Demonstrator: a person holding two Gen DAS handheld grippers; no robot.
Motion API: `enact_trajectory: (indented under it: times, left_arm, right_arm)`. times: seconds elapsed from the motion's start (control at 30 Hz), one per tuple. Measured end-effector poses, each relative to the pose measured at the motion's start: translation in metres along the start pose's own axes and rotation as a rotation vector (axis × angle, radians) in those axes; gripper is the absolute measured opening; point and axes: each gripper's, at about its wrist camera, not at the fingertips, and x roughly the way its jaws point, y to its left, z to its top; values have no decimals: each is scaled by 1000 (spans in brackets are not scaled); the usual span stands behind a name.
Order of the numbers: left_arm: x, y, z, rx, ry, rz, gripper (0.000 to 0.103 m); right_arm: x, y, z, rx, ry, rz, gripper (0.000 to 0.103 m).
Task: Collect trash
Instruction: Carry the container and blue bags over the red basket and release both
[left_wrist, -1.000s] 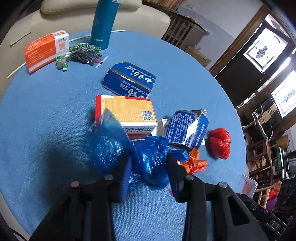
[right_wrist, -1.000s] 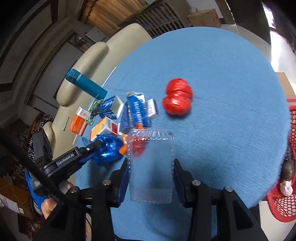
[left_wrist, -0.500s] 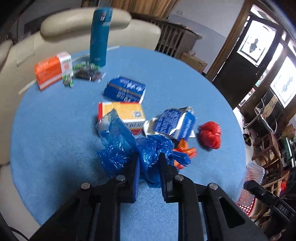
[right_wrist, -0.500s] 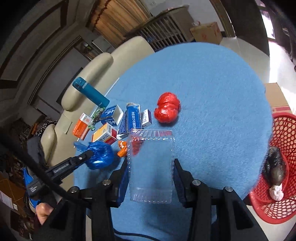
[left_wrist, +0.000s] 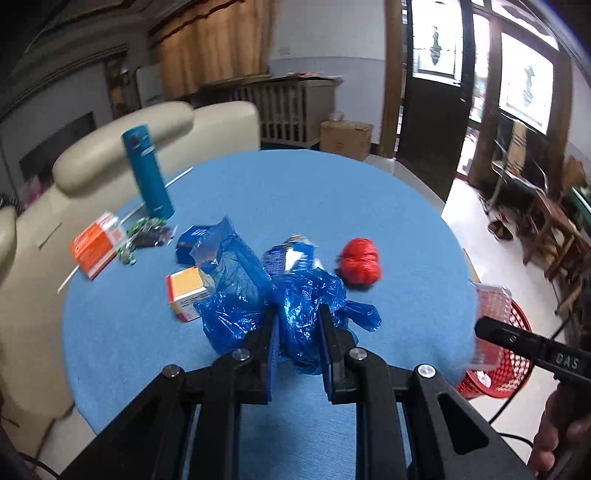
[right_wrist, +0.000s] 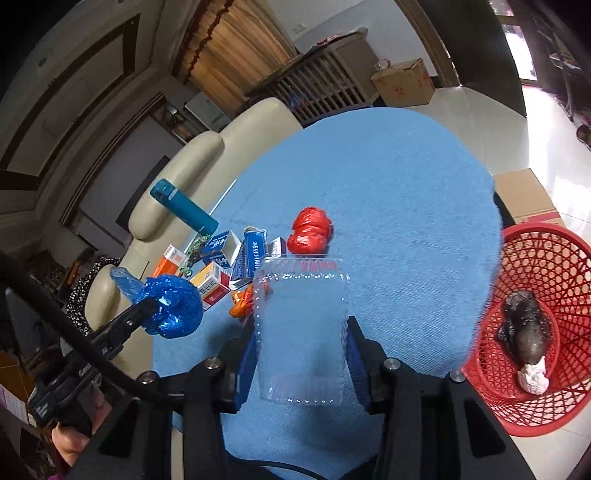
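Observation:
My left gripper (left_wrist: 297, 332) is shut on a crumpled blue plastic bag (left_wrist: 295, 314), held lifted above the round blue table (left_wrist: 258, 192); the right wrist view shows the blue plastic bag (right_wrist: 171, 310) as well. My right gripper (right_wrist: 301, 350) is shut on a clear plastic clamshell tray (right_wrist: 301, 328), held over the table's near edge. A red mesh waste basket (right_wrist: 535, 332) stands on the floor to the right with dark waste in it. On the table lie a red crumpled bag (left_wrist: 360, 260), a torn blue toothpaste box (left_wrist: 291, 256), a yellow box (left_wrist: 186, 291) and an orange wrapper (right_wrist: 240, 306).
A teal flask (left_wrist: 149, 171), an orange-white box (left_wrist: 96, 249) and wrapped sweets (left_wrist: 144, 236) sit at the table's far left. Cream sofa cushions (left_wrist: 122, 147) curve behind. Cardboard boxes (right_wrist: 404, 83) stand on the floor. A hand (right_wrist: 74, 439) holds the left tool.
The left gripper closed on the blue bag and lifted it off the table, rolling as it rose. The right gripper carried the clear tray back toward the table edge; the red basket came into view.

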Motion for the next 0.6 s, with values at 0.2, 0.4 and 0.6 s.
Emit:
enact_trajectory:
  times: [0.2,0.4,0.6]
  left_arm:
    - [-6,-27,0,77,-9,-4,20]
    - [-8,-50,0,134,-13,-11,20]
    - [-9,-74,0,186,-19,-21,20]
  right_arm:
    - [-15,-13,-2,26,-27,0,47]
    - [-32,-31,-4,57,-58,-1,47]
    - [-50,-54,-9,101,-93,-13,47]
